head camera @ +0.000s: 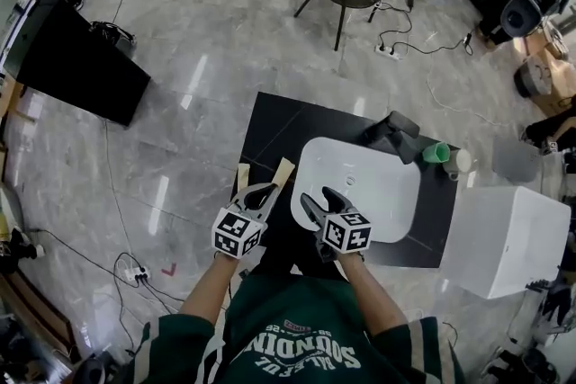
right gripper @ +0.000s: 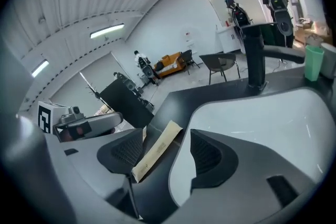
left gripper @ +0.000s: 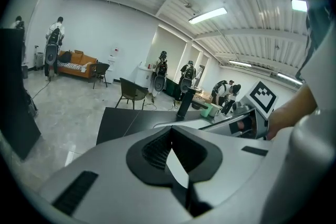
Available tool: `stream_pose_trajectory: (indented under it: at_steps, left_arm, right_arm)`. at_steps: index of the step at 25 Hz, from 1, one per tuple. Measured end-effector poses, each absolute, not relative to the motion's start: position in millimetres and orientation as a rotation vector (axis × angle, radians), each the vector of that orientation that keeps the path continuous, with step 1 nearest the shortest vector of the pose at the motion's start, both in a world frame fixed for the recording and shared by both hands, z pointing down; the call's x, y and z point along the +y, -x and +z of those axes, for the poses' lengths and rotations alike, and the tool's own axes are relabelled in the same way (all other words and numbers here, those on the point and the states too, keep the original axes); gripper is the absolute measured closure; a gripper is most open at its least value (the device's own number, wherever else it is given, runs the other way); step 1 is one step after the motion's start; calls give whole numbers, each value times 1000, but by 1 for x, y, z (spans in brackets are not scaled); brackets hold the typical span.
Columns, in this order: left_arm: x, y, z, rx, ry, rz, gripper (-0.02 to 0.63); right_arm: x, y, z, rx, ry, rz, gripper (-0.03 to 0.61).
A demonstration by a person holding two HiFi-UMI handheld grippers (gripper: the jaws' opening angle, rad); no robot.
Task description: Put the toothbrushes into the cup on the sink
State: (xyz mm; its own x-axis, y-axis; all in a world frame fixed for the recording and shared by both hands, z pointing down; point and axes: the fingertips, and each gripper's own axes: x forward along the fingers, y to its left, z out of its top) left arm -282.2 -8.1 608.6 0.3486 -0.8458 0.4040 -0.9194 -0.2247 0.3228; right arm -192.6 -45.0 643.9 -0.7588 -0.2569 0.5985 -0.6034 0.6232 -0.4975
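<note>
Work surface: a matte black countertop [head camera: 279,126] carrying a smooth white basin [head camera: 360,184], rectangular with rounded corners. A matte black faucet [right gripper: 255,57] with a straight column and flat spout stands at its far rim.

Task items: two toothbrushes, each in a flat, narrow beige paper sleeve. The nearer toothbrush sleeve [right gripper: 157,149] lies flat on the black surface just left of the basin. The second toothbrush sleeve [head camera: 242,177] lies beside it at the countertop's left edge. Neither is in a cup. Small print runs along the nearer sleeve but is too fine to read.

Receptacles: a green cup [head camera: 436,153], plain and cylindrical, stands on the countertop past the basin's far right corner, near the faucet. A white cup [head camera: 459,161] stands just beside it.

Right gripper [right gripper: 167,136]: released. Its ribbed black pads stand wide apart above the counter, with the nearer sleeve in the gap between them, and neither pad presses on it.

Left gripper [head camera: 259,192]: the pads are drawn nearly together, leaving a narrow wedge that shows a pale sliver. Whether anything is clamped there cannot be told.

Markings: each gripper bears a cube of black-and-white square patterns. The person's green jersey carries white block lettering, seen upside down and not reliably legible.
</note>
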Motion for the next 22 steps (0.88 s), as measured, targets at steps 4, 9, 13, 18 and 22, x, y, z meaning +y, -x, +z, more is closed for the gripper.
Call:
stream_pose_trajectory:
  at_steps: [4,9,13,18,22]
  left_arm:
    - [-14,288,616,-1526,-2105,190,603]
    - [-16,294,622,-1530,-2075,182,603]
    - [-13,305,625,-1536,-2051,183,603]
    - [-13,310,628,-1539,-2036,188,603]
    - [-16,316,629,-1540,-2028,179,603]
  right_arm:
    - [-48,207,668,-2292,-695,1037,295]
    - [-49,222,704,-2178,-684,1156,284]
    - [-54,232,729,-2083,-698,1220,275]
    - [-62,247,751,-2008,-692,1286,268]
    - [-65,263,761,-1966,-684,1325,262]
